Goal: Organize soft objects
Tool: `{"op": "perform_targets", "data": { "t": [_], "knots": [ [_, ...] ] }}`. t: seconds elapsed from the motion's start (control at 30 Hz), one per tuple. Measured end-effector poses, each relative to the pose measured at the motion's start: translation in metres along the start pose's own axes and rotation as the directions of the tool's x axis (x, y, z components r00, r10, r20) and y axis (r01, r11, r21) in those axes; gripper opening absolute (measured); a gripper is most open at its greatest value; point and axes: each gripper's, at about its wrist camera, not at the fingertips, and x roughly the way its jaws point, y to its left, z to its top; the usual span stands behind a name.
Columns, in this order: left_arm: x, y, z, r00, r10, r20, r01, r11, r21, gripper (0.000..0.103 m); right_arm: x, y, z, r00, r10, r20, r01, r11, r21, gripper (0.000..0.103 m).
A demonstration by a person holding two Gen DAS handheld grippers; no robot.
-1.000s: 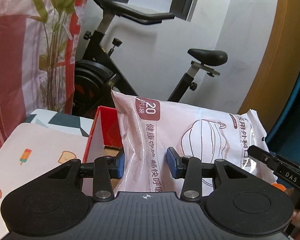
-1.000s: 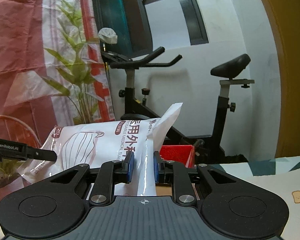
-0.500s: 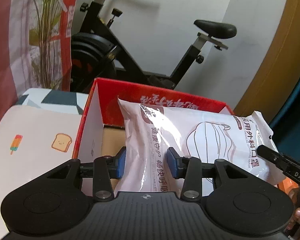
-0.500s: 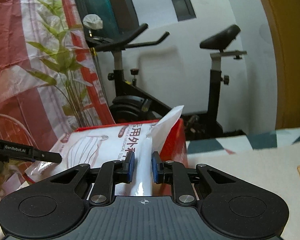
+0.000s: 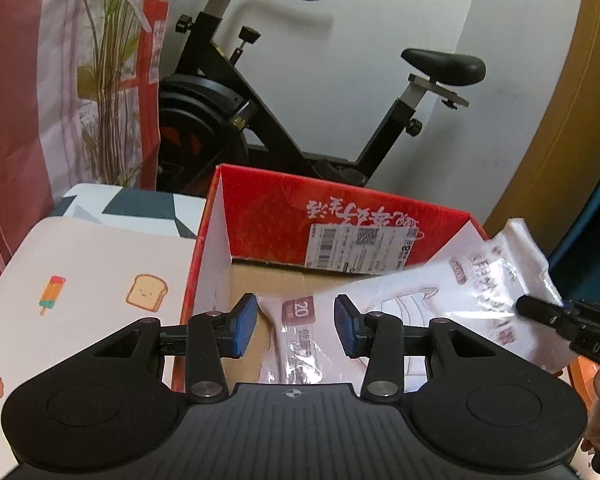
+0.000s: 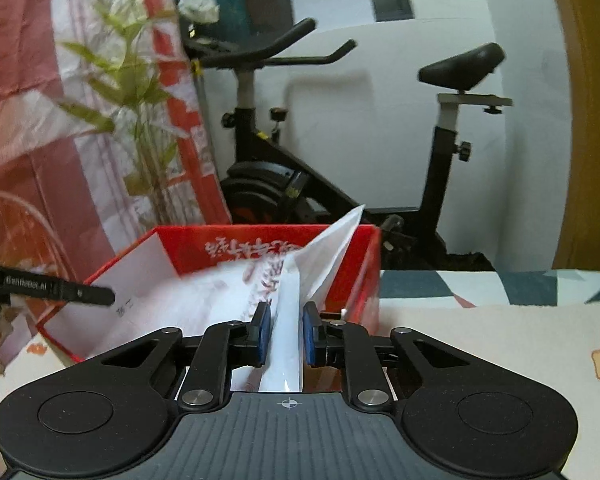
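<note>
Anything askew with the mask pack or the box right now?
The mask pack sits crooked: one end is down inside the red box, the other sticks up over the box's right wall, pinched by the right gripper.

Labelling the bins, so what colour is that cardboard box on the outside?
Red box with white lettering, clearest in the left wrist view.

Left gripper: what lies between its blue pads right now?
The white plastic mask pack's end lies between the left gripper's pads, untouched, in the left wrist view.

1. We see the mask pack (image 5: 416, 300) as glossy, crinkled plastic film.
2. The red box (image 5: 268, 208), at twelve o'clock, has glossy printed card walls and a matt brown cardboard floor.
3. Both grippers look matt black plastic.
</note>
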Motion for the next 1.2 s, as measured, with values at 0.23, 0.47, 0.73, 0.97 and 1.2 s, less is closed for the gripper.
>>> {"op": "perform_targets", "data": {
  "t": [0.23,0.47,0.73,0.97,1.2],
  "knots": [
    [0.0,0.003,-0.001,0.999,-0.009,0.032,0.009,1.0,-0.015,0.044,0.022,0.029,0.016,0.989,0.011,-0.146,-0.028,0.992,-0.12,0.012],
    [0.003,0.008,-0.001,0.999,-0.003,0.042,0.003,1.0,-0.022,0.044,0.064,0.053,0.034,0.937,-0.035,-0.347,-0.048,0.972,-0.229,0.012],
    [0.017,0.01,-0.001,1.0,0.023,0.007,-0.023,1.0,0.005,0.044,0.108,0.065,0.035,0.828,-0.119,-0.548,-0.093,0.934,-0.344,0.011],
    [0.021,0.011,-0.001,1.0,0.014,0.0,-0.014,1.0,0.004,0.044,0.135,0.064,0.036,0.759,-0.135,-0.637,-0.124,0.93,-0.345,0.011],
    [0.023,0.009,-0.001,1.0,0.015,0.001,-0.015,1.0,0.01,0.044,0.146,0.054,0.031,0.736,-0.129,-0.665,-0.109,0.946,-0.304,0.01]
  ]
}}
